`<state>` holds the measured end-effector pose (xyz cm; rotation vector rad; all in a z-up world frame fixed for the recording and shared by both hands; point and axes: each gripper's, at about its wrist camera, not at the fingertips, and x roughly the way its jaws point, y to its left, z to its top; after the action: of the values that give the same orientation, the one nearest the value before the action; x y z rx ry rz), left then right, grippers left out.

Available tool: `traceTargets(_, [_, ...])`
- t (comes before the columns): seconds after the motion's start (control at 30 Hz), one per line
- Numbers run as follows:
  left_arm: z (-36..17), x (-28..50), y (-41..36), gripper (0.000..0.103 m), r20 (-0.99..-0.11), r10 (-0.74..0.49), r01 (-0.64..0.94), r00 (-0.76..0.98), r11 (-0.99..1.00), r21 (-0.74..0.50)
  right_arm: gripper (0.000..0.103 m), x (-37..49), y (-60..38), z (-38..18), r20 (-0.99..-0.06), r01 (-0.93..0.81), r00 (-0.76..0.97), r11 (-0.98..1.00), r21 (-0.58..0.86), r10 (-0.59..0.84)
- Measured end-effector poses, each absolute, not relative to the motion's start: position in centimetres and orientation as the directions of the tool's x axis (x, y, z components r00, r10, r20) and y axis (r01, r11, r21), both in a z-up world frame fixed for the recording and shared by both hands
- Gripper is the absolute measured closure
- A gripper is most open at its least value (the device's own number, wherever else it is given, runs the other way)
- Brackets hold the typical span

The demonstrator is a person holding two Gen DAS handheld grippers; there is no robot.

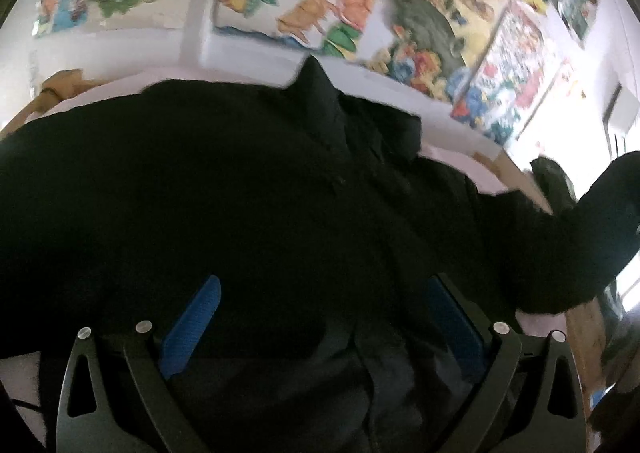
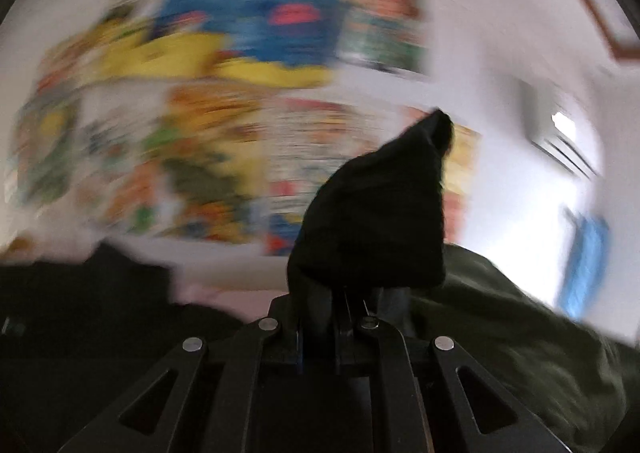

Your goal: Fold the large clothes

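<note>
Blue pads of the left gripper are seen spread wide, w/ black garment lying between and under them; no pinch is made on the cloth. Garment is spread over a pale surface, collar end away from the fingers. Right gripper is seen closed tight, jaws nearly together, w/ a bunch of the same black cloth clamped and standing up in a peak above the tips. Olive-green fabric is seen just right of that grip. Colourful posters are seen on the wall beyond, badly blurred in the right view. No containers can be made out.
</note>
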<state>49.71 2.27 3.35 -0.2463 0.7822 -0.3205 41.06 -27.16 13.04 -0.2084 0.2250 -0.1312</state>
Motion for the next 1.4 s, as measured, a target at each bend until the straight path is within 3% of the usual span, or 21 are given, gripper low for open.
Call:
traceTargets(0.07, [3.7, 49.6, 3.5, 0.002, -0.634, -0.387, 0.176, 0.669, 0.912, -0.37, 0.093, 42.1, -23.8, 12.1, -0.249, 0.0, 0.966, 0.959, -0.283, -0.073])
traceTargets(0.2, [4.0, 49.5, 6.3, 0.002, -0.577, -0.461, 0.17, 0.674, 0.857, -0.486, 0.093, 43.8, -16.1, 7.9, -0.417, -0.242, 0.907, 0.877, -0.416, 0.053])
traceTargets(0.33, [3.2, 50.1, 7.5, 0.002, -0.523, -0.57, 0.187, 0.633, 0.769, -0.611, 0.093, 44.9, -11.0, 1.5, -0.589, -0.427, 0.805, 0.766, -0.481, 0.079])
traceTargets(0.47, [3.0, 50.5, 6.7, 0.002, -0.501, -0.644, 0.242, 0.579, 0.722, -0.648, 0.093, 44.8, -8.6, -4.2, -0.705, -0.551, 0.705, 0.69, -0.47, 0.082])
traceTargets(0.63, [2.2, 50.5, 4.1, 0.002, -0.513, -0.695, 0.298, 0.504, 0.698, -0.652, 0.093, 44.6, -9.5, -5.1, -0.696, -0.546, 0.71, 0.708, -0.448, 0.107])
traceTargets(0.83, [-0.2, 51.2, 3.2, 0.003, -0.527, -0.73, 0.192, 0.435, 0.648, -0.737, 0.091, 45.4, -9.6, -4.5, -0.722, -0.563, 0.677, 0.73, -0.388, 0.139])
traceTargets(0.9, [-0.6, 51.4, 3.0, 0.003, -0.521, -0.741, 0.185, 0.423, 0.633, -0.751, 0.089, 45.1, -9.4, -4.4, -0.732, -0.578, 0.666, 0.72, -0.384, 0.143])
traceTargets(0.97, [-0.5, 51.4, 2.5, 0.004, -0.525, -0.736, 0.193, 0.426, 0.641, -0.743, 0.078, 44.4, -9.3, -4.3, -0.74, -0.593, 0.654, 0.714, -0.372, 0.157])
traceTargets(1.0, [-0.6, 51.3, 2.2, 0.007, -0.526, -0.735, 0.2, 0.427, 0.645, -0.738, 0.075, 44.3, -9.4, -4.3, -0.743, -0.593, 0.652, 0.714, -0.372, 0.155])
traceTargets(1.07, [-0.6, 51.3, 1.3, 0.028, -0.541, -0.731, 0.211, 0.417, 0.657, -0.724, 0.067, 44.0, -9.6, -4.3, -0.747, -0.594, 0.646, 0.717, -0.365, 0.156])
traceTargets(1.2, [-1.2, 51.5, -0.5, 0.047, -0.577, -0.714, 0.186, 0.397, 0.678, -0.711, 0.05, 43.5, -10.3, -4.0, -0.745, -0.587, 0.649, 0.726, -0.36, 0.156])
traceTargets(1.23, [-1.4, 51.4, -0.9, 0.058, -0.586, -0.709, 0.181, 0.392, 0.684, -0.707, 0.046, 43.3, -10.5, -3.9, -0.745, -0.586, 0.65, 0.726, -0.361, 0.154])
traceTargets(1.27, [-1.4, 51.4, -1.2, 0.072, -0.595, -0.701, 0.18, 0.392, 0.693, -0.698, 0.043, 43.1, -10.6, -3.8, -0.745, -0.586, 0.649, 0.724, -0.363, 0.153])
traceTargets(1.4, [-1.2, 51.4, -2.1, 0.093, -0.62, -0.67, 0.179, 0.408, 0.725, -0.666, 0.039, 41.8, -11.4, -3.5, -0.745, -0.587, 0.652, 0.718, -0.375, 0.144])
